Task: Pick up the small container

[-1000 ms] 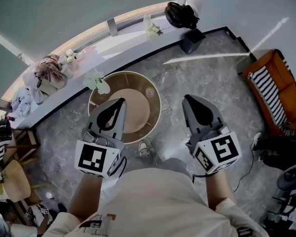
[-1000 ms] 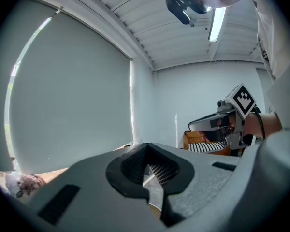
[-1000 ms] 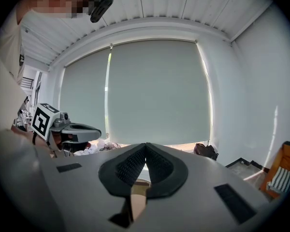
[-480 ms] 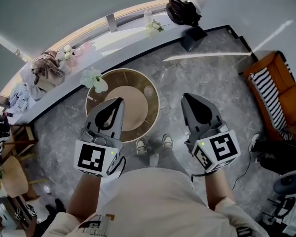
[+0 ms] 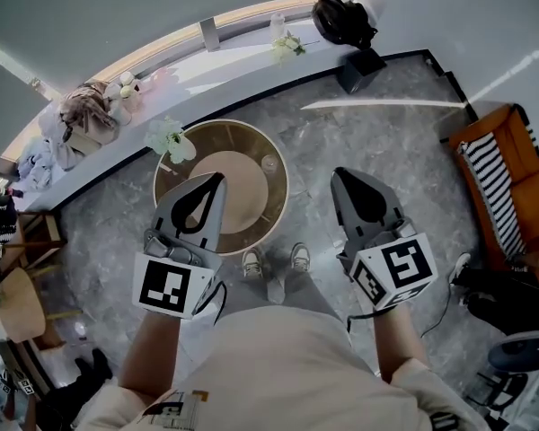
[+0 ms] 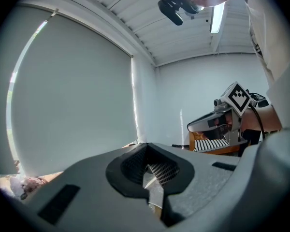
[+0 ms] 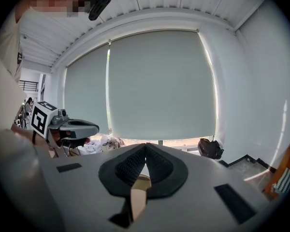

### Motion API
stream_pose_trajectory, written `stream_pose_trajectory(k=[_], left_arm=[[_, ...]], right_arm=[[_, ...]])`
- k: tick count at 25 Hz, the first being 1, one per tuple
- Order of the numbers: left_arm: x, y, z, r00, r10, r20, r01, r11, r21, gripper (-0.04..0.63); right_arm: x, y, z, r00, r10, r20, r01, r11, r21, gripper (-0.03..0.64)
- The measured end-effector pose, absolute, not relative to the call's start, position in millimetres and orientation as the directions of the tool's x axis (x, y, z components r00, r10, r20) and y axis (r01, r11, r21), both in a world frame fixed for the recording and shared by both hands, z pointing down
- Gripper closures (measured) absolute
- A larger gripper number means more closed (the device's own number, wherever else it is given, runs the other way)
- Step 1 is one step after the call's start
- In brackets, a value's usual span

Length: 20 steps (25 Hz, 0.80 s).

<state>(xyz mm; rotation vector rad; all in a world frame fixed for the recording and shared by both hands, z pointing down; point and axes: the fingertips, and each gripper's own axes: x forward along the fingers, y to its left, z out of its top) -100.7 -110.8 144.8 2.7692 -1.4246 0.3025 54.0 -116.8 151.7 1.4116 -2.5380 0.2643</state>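
Both forearms reach forward side by side, each hand behind its marker cube. The left gripper (image 5: 217,180) and the right gripper (image 5: 340,174) point ahead, nearly level and well apart. Each has its jaws closed together with nothing between them. Below and between them, the person's shoes (image 5: 251,263) stand on the grey floor (image 5: 377,142), just short of the round table (image 5: 217,126). The left gripper's tip lies over the table's near part; the right gripper is clear of the rim, over bare floor. The small container (image 5: 270,163) stands on the table's right side, ahead of and between the two tips. White flowers (image 5: 171,139) sit by the rim, ahead-left of the left gripper. Beyond runs a cluttered window ledge (image 5: 234,65). An orange sofa (image 5: 499,182) lies far right of the right gripper.
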Motion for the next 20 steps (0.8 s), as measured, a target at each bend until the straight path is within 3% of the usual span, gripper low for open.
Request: stream_pose_trajectory(k=[10,20], left_arm=[[-81,-142,191,0.594,-0.766,0.246,-0.781,-0.622,-0.049,0.582],[-64,-192,259,0.648,-0.715,0.263,-0.727,-0.684,-0.067,0.414]], right_arm=[[60,-151,180,-0.535,-0.79,0.301,-0.836,0.547,-0.05,0.611],[49,-207,252,-0.562,-0.751,0.345,-0.817,0.57,-0.089,0.611]])
